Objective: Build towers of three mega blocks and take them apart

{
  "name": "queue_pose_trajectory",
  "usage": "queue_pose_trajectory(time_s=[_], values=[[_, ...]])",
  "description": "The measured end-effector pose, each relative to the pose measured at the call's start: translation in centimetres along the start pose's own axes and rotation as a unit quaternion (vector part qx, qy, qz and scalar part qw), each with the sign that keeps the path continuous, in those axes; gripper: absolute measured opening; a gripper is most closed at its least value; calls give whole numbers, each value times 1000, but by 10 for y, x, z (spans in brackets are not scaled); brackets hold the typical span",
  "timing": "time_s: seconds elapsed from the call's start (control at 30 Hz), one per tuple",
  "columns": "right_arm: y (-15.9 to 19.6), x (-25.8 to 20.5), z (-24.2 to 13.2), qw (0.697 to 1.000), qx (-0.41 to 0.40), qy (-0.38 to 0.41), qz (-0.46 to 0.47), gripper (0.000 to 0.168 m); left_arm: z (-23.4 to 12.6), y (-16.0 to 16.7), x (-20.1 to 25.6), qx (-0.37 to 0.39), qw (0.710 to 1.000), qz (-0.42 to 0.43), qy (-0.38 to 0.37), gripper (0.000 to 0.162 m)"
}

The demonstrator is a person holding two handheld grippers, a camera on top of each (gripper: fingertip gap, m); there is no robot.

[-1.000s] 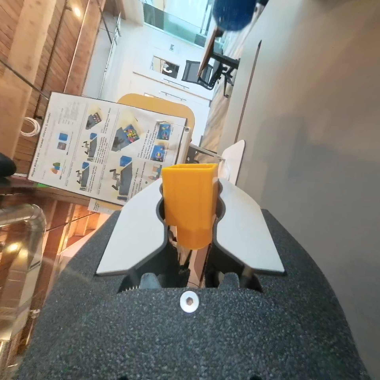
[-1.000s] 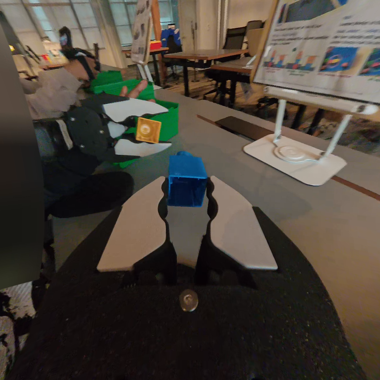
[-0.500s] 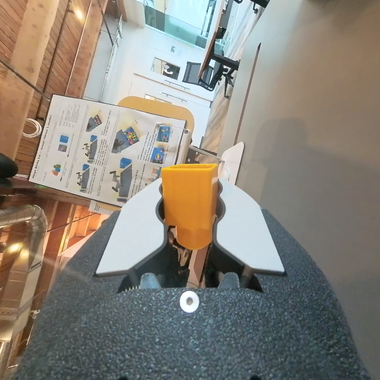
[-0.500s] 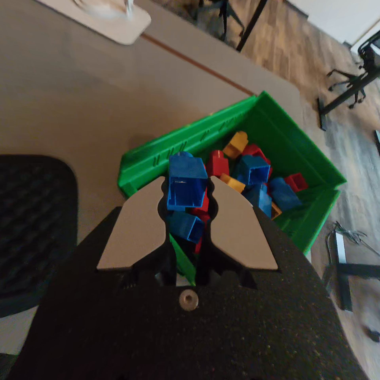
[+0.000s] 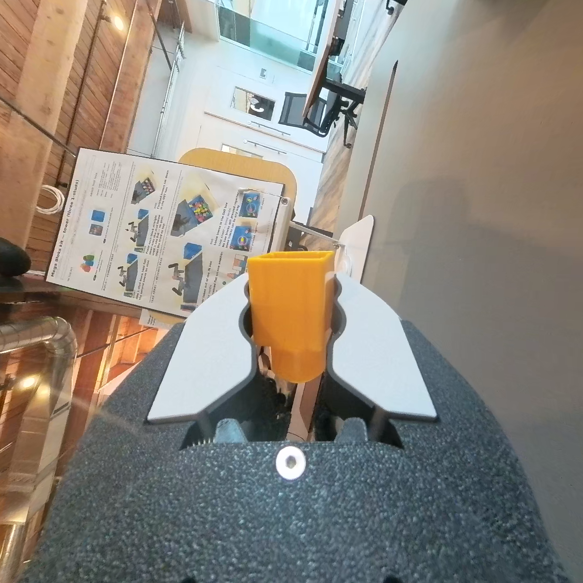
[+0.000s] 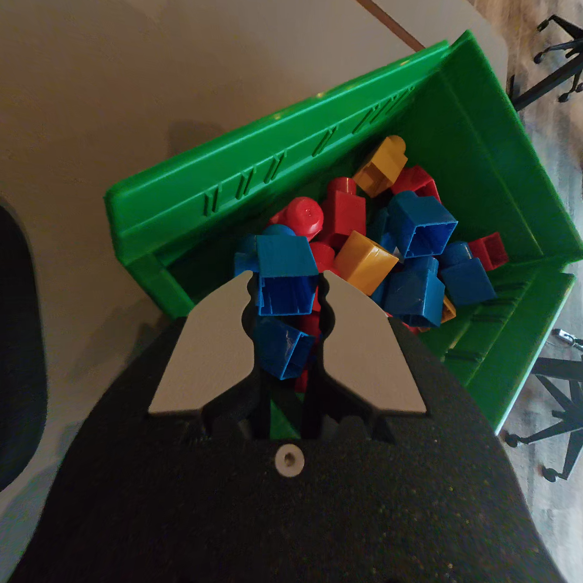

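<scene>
The left gripper point(image 5: 291, 285), two pale grey fingers on a black grainy body, pinches a single-stud orange plastic block point(image 5: 290, 310) by its flat sides; the block's hollow open end points away from the camera and its round stud points back toward the gripper body. Beyond it stands a printed instruction sheet point(image 5: 167, 232) on a white stand point(image 5: 358, 246), which rests on the grey tabletop point(image 5: 473, 189).

The right gripper point(image 6: 287, 291) clamps a single-stud blue plastic block point(image 6: 285, 273), hollow end facing the camera, stud pointing away. It hangs over a green plastic bin point(image 6: 252, 189) that sits on the same grey table, at its edge. Inside the bin lies a loose heap of blocks: another blue plastic block point(image 6: 282, 348) just below the held one, a yellow-orange block point(image 6: 362, 262) beside it, a red block point(image 6: 342, 209) farther in, and more blue ones toward the right wall.
</scene>
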State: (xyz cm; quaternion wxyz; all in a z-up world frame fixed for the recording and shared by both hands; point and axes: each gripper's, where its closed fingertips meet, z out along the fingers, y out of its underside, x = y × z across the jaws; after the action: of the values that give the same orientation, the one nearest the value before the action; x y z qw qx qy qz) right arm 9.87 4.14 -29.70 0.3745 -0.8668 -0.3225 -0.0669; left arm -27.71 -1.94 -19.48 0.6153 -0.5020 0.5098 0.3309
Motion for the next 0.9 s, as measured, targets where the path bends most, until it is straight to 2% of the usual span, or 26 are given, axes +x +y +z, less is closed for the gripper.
queue_pose_trajectory(time_s=[0.1,0.27,0.37,0.43,0.5,0.57,0.63,0.73,0.9], values=[[5,0,2,1000,-18,1,-4,37,0,0,0,0,1000,-1,1,45],[2,9,-9,1000,-4,26,6,54,1,0,1,0,1000,1,3,45],[-21,15,-32,996,61,56,21,60,1,-1,2,2,1000,1,3,45],[-53,4,-53,987,147,50,25,60,1,-2,3,3,1000,2,3,45],[-94,-28,-77,966,256,-1,22,57,1,-3,3,4,1000,5,3,45],[-134,-80,-102,928,357,-101,7,55,2,-4,4,7,1000,7,2,45],[-164,-138,-121,886,414,-210,-9,55,2,-7,6,11,1000,10,3,45],[-186,-216,-122,855,403,-320,-59,60,2,-10,9,14,1000,18,5,45],[-205,-285,-92,859,336,-370,-109,67,2,-14,12,19,999,30,4,45]])
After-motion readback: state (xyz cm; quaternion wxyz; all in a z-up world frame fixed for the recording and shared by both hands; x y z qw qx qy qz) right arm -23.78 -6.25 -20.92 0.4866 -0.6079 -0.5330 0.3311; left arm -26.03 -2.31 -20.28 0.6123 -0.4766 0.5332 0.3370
